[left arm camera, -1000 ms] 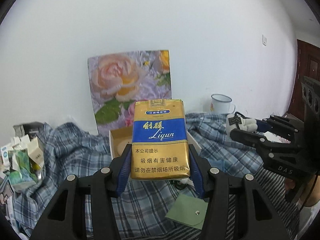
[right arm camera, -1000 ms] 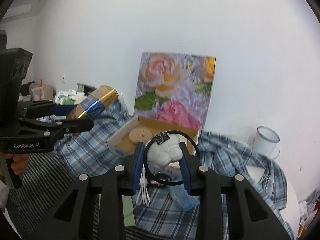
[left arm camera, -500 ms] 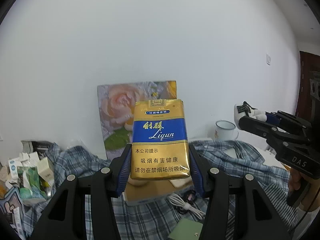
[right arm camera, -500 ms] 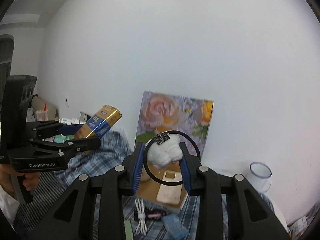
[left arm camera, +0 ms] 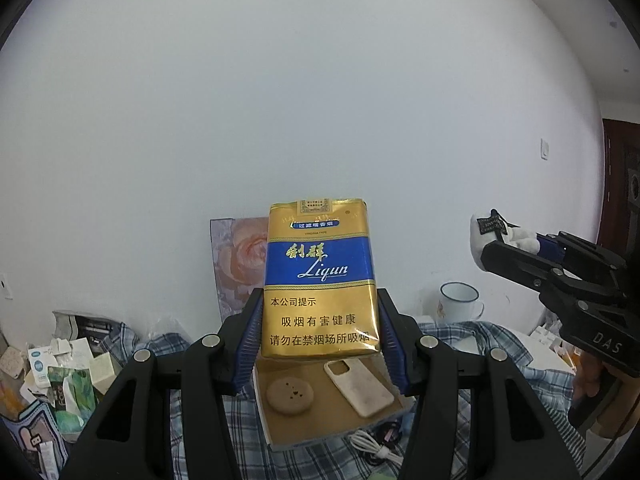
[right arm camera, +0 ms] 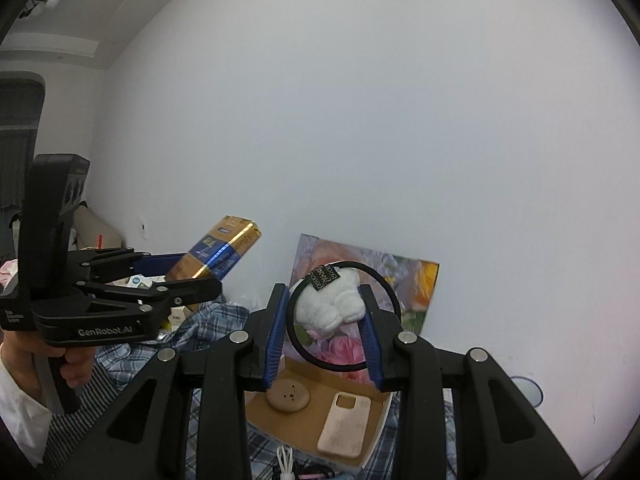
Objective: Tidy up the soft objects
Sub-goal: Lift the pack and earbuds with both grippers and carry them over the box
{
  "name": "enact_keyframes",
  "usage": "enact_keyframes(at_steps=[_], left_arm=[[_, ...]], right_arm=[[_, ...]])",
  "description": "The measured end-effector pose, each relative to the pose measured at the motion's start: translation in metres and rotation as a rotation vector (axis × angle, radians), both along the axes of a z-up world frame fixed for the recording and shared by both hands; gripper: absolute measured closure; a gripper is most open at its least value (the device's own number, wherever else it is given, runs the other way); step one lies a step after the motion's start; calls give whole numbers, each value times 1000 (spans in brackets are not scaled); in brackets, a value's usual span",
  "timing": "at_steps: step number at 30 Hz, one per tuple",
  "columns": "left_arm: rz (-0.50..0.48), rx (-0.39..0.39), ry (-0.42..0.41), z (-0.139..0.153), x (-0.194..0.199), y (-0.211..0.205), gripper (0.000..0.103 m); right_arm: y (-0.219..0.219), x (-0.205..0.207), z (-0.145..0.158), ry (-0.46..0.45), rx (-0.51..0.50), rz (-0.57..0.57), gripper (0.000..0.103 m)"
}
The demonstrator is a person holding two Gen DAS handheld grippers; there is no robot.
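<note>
Pack: gold and blue soft cigarette pack (left arm camera: 320, 286), upright, its lower half pinched between the blue pads of the left gripper (left arm camera: 320, 344), raised in front of the white wall (left arm camera: 320, 100).
Pack writing: "Liqun" in white script on the blue band, gold Chinese characters above it, "VIRGINIA TYPE" in small print near the top, three lines of black Chinese health warning on the lower gold field.
Left gripper seen from the right wrist: black body (right arm camera: 120, 308) lettered "GenRobot.AI", held by the person's left hand (right arm camera: 76, 364) with a white sleeve below it; the pack (right arm camera: 218, 252) sticks out of its tip, tilted.
Hair tie: white plush ornament (right arm camera: 330, 302) on a black elastic loop, with a small black tag whose print is too small to read, squeezed between the pads of the right gripper (right arm camera: 326, 320); the loop hangs free around the plush.
Right gripper seen from the left wrist: black frame (left arm camera: 560, 280) marked "DAS" on its side, white plush (left arm camera: 486, 236) at its tip.
Box: open cardboard box (left arm camera: 280, 428) below both grippers on the blue plaid cloth (left arm camera: 480, 336), holding a round tan pad (left arm camera: 290, 396) and a cream phone case (left arm camera: 358, 388), lying apart from each other.
Behind the box: rose-print board (right arm camera: 416, 280) leaning on the wall.
Nearby: white enamel mug (left arm camera: 460, 302) right of the box; white coiled cable (left arm camera: 376, 446) in front of it; heap of small cartons (left arm camera: 60, 368) at the left, print unreadable.
</note>
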State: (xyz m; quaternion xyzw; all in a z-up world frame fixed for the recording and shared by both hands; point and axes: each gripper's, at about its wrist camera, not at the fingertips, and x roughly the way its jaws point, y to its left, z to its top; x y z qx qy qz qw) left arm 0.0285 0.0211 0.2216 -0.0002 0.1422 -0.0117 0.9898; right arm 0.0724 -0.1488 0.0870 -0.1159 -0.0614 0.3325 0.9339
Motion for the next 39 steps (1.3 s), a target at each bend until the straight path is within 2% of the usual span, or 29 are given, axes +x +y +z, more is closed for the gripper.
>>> enact_keyframes(at_steps=[9,19,24,28,39], left_arm=[[-11,-7,-6,7,22,1,48],[-6,-15,44,-3,62,2,48],[21,-24,91,-15,96,4,48],[69,4,106,-26,110,6,48],[64,-18,204,-69,148,11,48]], right_arm=[[11,5,17,-35,-25,20,70],[16,32,15,10,-8,30,69],[26,44,13,36,-14,24,69],[31,58,8,61,3,35,69],[45,110,-16,153,-7,45,69]])
